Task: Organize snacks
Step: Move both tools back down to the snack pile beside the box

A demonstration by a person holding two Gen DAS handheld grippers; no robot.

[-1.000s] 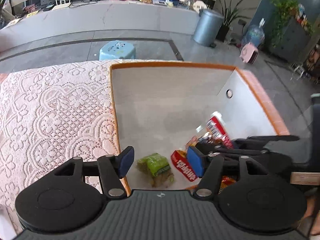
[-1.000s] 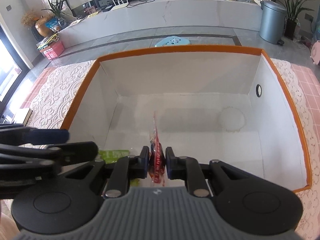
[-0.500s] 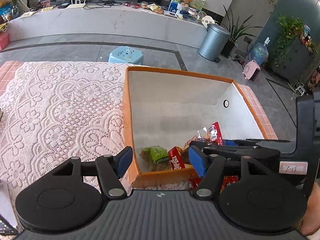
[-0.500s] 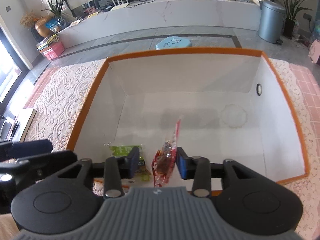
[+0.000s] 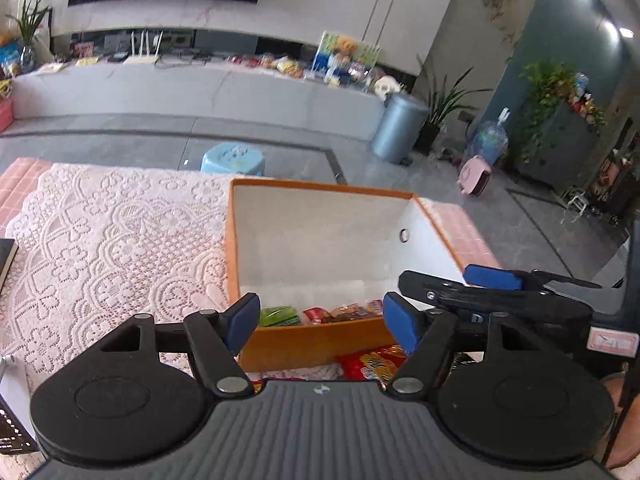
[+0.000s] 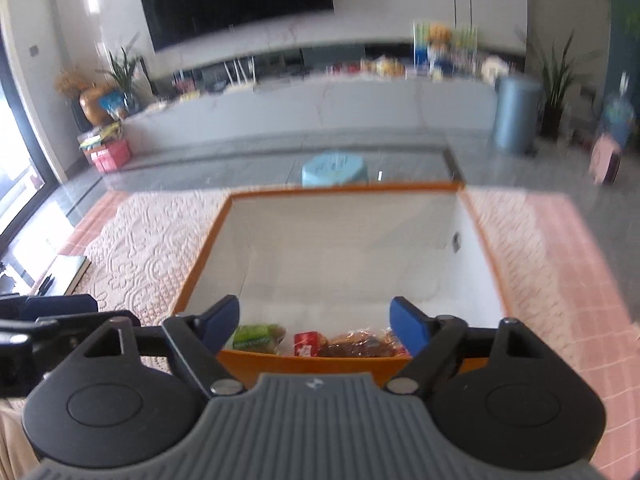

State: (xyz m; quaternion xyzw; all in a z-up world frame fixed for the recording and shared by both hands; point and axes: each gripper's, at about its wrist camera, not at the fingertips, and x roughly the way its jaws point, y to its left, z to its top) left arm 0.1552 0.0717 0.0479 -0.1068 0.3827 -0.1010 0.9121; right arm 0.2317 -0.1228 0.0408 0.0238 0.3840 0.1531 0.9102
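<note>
An orange box with white inner walls stands on the lace cloth. Along its near wall lie a green packet, a red packet and a brown snack pack. My left gripper hangs above the box's near edge, its jaws opening with nothing between them. My right gripper is also above the near edge, jaws opening wide and empty; it shows in the left wrist view as well, at the right. More red snack bags lie outside the box at the front.
The table carries a white lace cloth over pink check fabric. A dark book or tablet lies at the table's left edge. Beyond the table are a light-blue stool, a grey bin and a long counter.
The right gripper has let go of the red snack pack, which now lies in the box, and its jaws spread wide. Both grippers rose and drew back from inside the box.
</note>
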